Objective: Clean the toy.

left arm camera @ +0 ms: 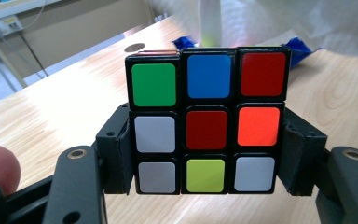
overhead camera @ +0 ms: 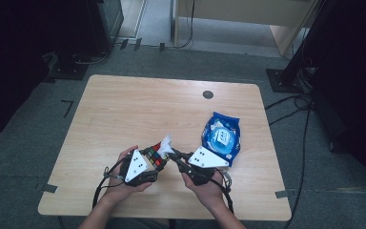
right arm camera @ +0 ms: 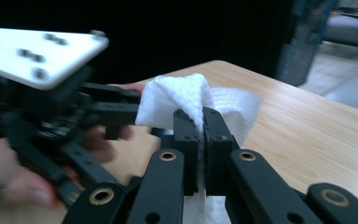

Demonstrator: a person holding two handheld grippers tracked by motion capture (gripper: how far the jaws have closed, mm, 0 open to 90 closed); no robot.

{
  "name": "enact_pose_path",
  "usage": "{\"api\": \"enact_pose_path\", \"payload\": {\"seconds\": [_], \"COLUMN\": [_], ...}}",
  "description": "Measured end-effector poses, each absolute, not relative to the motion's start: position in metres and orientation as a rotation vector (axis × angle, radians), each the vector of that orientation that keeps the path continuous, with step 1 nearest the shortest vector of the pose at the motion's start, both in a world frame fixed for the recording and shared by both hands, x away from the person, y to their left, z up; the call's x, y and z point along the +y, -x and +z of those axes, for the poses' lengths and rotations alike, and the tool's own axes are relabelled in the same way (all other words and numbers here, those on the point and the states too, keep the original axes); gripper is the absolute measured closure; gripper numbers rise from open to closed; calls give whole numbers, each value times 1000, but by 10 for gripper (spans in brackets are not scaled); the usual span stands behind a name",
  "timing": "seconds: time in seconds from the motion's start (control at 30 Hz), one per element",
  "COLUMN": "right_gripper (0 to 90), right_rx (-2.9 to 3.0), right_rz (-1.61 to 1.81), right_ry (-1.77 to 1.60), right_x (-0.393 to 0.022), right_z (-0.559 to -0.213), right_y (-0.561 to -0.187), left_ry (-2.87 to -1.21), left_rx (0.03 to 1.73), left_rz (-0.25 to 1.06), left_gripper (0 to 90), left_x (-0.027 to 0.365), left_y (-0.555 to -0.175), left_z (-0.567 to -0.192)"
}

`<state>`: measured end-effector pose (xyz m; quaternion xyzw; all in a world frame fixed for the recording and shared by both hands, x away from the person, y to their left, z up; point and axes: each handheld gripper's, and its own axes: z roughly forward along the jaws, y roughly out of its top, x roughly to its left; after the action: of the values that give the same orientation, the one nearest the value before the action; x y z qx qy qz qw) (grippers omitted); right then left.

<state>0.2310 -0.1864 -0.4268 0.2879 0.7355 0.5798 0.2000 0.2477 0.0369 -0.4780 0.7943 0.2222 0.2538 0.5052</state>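
A scrambled puzzle cube with coloured stickers sits between the black jaws of my left gripper, whose pads press on its two sides; in the high view the cube is held just above the table's front half. My right gripper is shut on a white wet wipe, pinched between its pads. In the high view the wipe hangs right next to the cube, with my right gripper just beside my left gripper. The white wipe shows blurred behind the cube.
A blue pack of wet wipes lies on the wooden table right of my hands. A round grommet hole sits near the far edge. Cables and dark stands surround the table on the floor.
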Motion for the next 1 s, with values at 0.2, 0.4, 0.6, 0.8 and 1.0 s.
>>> {"api": "enact_pose_path", "payload": {"seconds": [0.2,0.4,0.6,0.8,1.0], "right_gripper": [870,870,868,867,866], "right_rx": [2107,2068,2019,1992,2046], "right_rz": [1658,1726,1602,1666,1802], "right_ry": [-783,-885,-1046,-1062,-867], "right_x": [-175,-186,-203,-210,-182], "right_z": [-431,-434,-449,-441,-424], "right_y": [-228,-237,-252,-248,-226], "left_ry": [-1915,-1900,-1880,-1888,-1883], "left_rx": [475,437,461,504,479], "left_rz": [598,582,583,595,579], "left_gripper": [341,342,342,342,342], "left_x": [29,28,35,40,32], "left_y": [-239,-235,-238,-244,-239], "left_z": [-475,-472,-469,-472,-469]}}
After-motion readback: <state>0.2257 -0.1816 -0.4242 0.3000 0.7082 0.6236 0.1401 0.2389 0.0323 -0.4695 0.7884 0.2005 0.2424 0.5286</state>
